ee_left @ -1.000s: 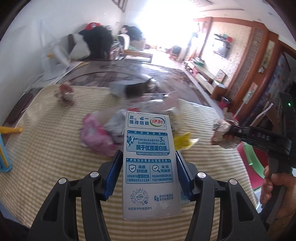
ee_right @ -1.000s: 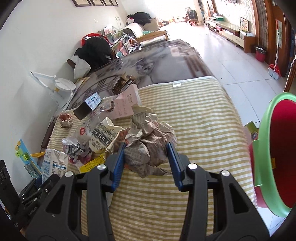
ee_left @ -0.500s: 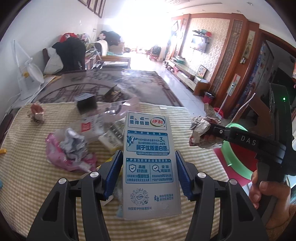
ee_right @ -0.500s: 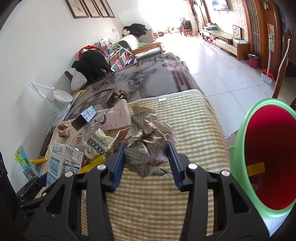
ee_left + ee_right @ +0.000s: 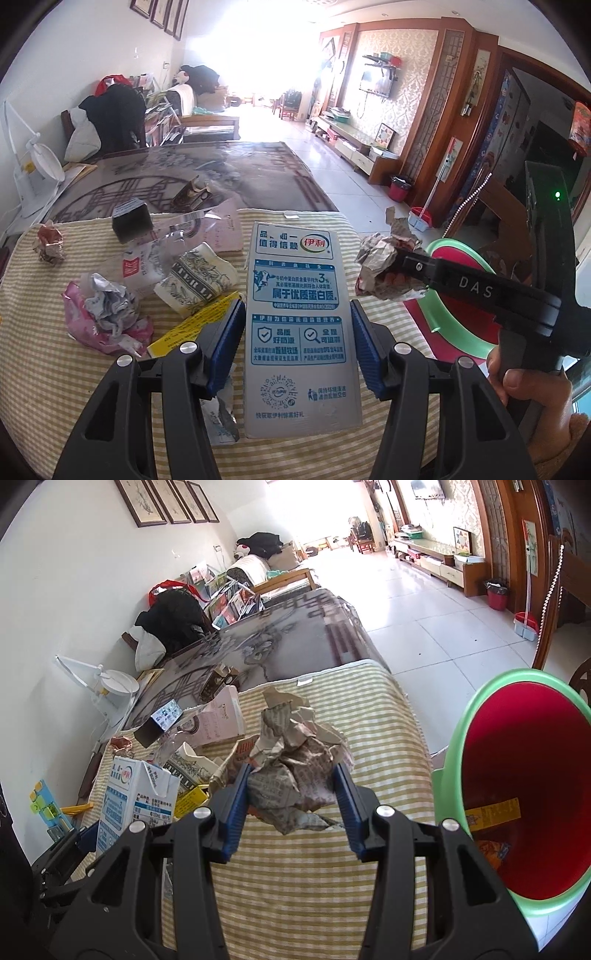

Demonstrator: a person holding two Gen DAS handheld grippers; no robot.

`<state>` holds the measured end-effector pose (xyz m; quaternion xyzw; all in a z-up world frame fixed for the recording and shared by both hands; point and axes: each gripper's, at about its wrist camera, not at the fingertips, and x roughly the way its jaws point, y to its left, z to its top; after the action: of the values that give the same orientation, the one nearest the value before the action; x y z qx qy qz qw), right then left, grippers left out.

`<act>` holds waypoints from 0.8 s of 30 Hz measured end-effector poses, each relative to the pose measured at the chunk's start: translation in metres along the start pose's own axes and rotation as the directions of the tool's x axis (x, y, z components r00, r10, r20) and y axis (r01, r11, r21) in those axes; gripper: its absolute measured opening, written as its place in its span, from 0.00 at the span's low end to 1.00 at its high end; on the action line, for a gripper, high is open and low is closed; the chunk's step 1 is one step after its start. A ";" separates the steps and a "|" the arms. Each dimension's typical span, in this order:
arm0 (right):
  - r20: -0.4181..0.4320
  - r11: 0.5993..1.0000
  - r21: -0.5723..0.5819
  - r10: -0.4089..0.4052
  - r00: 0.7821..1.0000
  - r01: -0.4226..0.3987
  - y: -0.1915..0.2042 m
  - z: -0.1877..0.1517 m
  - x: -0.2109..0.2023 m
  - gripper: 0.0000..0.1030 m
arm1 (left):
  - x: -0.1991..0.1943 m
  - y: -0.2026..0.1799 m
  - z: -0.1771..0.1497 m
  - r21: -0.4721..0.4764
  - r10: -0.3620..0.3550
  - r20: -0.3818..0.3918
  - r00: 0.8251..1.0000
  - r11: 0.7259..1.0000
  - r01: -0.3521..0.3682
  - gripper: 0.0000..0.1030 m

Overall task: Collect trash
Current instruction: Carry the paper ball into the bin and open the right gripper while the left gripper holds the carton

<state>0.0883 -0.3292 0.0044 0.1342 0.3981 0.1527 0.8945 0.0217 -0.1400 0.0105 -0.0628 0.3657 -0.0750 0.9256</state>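
In the left wrist view, the left gripper (image 5: 297, 338) clamps a flat-sided printed milk carton (image 5: 297, 317) between its blue ribbed pads.

In the right wrist view, the right gripper (image 5: 291, 797) squeezes a crumpled newspaper ball (image 5: 295, 771); the red bin (image 5: 517, 786) with its green rim stands to its right.

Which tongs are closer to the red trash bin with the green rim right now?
Right. The right tongs, gripping crumpled newspaper, sit beside the bin's green rim. The left tongs, clamping the milk carton, are farther along the table.
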 end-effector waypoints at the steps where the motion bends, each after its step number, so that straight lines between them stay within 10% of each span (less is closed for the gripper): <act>1: 0.008 1.000 0.002 -0.010 1.000 0.010 -0.002 0.000 -0.001 0.43 | 0.001 -0.002 -0.001 0.002 -0.001 -0.004 1.000 1.000 0.001 0.53; 21: 0.073 0.905 0.298 -0.337 0.939 0.302 -0.139 -0.002 -0.057 0.46 | 0.017 -0.039 -0.010 0.061 -0.057 -0.050 0.997 0.996 0.060 0.53; 24: 0.065 0.884 0.327 -0.372 0.926 0.333 -0.149 -0.004 -0.060 0.67 | 0.023 -0.057 -0.008 0.091 -0.097 -0.055 0.994 0.991 0.102 0.53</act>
<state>0.0717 -0.4880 -0.0111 0.2078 0.3774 -0.0859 0.8984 0.0277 -0.2010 -0.0013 -0.0356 0.3815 -0.1395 0.9131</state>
